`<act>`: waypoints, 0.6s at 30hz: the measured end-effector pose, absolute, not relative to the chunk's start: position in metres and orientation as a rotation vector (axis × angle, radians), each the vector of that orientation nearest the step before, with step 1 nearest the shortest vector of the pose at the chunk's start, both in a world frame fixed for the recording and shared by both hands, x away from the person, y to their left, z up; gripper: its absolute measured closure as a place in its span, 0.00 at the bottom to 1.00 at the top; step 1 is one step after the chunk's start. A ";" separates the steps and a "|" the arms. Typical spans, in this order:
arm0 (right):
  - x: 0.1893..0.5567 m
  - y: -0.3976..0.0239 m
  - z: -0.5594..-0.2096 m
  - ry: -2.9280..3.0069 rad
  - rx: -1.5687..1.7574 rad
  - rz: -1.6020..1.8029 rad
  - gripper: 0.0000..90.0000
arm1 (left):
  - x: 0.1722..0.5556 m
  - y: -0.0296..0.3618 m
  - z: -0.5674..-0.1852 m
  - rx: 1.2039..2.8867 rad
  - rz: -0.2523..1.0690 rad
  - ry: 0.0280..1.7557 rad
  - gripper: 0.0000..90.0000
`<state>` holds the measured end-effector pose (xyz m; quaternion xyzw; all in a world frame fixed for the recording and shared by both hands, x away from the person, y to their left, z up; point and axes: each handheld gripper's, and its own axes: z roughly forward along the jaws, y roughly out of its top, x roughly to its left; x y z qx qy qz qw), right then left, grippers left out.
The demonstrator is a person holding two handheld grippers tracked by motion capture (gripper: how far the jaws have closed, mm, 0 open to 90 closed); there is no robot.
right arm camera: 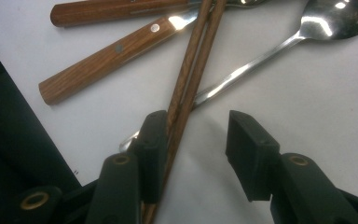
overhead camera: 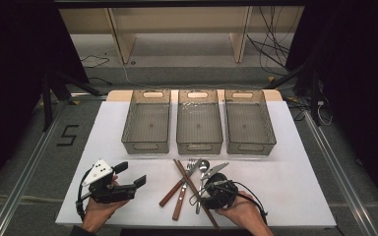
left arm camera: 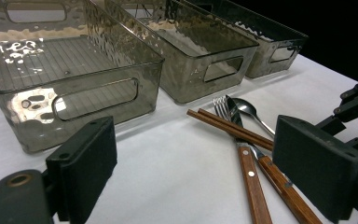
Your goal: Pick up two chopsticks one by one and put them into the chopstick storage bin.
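A pair of brown chopsticks (overhead camera: 189,179) (right arm camera: 191,79) lies across a pile of cutlery on the white table cover: a wooden-handled fork (overhead camera: 170,195) (left arm camera: 251,186), a wooden-handled knife (overhead camera: 179,202) (right arm camera: 107,58) and a steel spoon (overhead camera: 204,166) (right arm camera: 335,18). My right gripper (overhead camera: 205,191) (right arm camera: 198,140) points down over the chopsticks' near end. Its jaws straddle them: the left pad (right arm camera: 154,140) touches the sticks, the right pad stands apart. My left gripper (overhead camera: 132,174) (left arm camera: 191,158) rests at the front left, open, with nothing between its jaws.
Three clear grey bins stand side by side behind the cutlery: left (overhead camera: 145,146), middle (overhead camera: 199,147), right (overhead camera: 251,146), all with bare floors. The white cover (overhead camera: 300,182) ends close behind the hands. Floor, cables and shelf legs lie beyond the table.
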<state>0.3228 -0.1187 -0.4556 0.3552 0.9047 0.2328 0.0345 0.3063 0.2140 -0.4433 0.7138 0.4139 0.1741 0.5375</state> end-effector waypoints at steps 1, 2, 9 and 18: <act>0.323 -0.118 -0.456 2.786 1.087 0.712 0.67 | 0.306 0.214 -0.443 1.699 0.415 0.985 0.15; 0.323 -0.117 -0.457 2.787 1.087 0.703 0.68 | 0.306 0.214 -0.443 1.699 0.415 0.985 0.15; 0.323 -0.114 -0.460 2.790 1.095 0.663 0.71 | 0.306 0.214 -0.443 1.699 0.417 0.985 0.15; 0.324 -0.112 -0.464 2.784 1.101 0.602 0.80 | 0.306 0.214 -0.443 1.700 0.416 0.984 0.15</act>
